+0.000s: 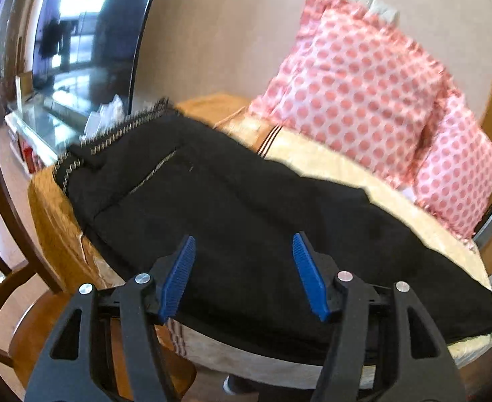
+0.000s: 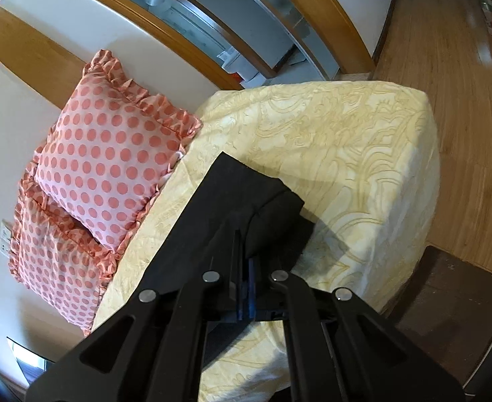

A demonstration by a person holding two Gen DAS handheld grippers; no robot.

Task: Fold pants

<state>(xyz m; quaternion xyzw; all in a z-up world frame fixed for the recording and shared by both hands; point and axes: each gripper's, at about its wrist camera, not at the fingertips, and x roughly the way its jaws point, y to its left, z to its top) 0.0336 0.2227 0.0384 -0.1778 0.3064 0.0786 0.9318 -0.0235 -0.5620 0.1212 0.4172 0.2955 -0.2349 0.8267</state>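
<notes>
The black cloth pants (image 1: 232,207) are lying flat on the yellow patterned bed (image 2: 346,140), beside the pink dotted pillows (image 2: 108,154). The left tool (image 1: 244,276) is hanging open over the pants. The right tool (image 2: 247,288) is pinching the pants' leg end.

I count one pair of black pants (image 1: 246,221), and two pink polka-dot pillows (image 1: 356,90) against the wall, one overlapping the other. Two grippers total, one per hand: my left gripper (image 1: 244,276) shows two blue fingers (image 1: 179,278) spread apart with four silver pivot screws on its black arms; my right gripper (image 2: 247,288) also has four screws, its two blue pads pressed together on the cloth. Also one yellow patterned cover (image 2: 346,140), one TV screen (image 1: 88,40), one wooden chair (image 1: 21,284) at left
</notes>
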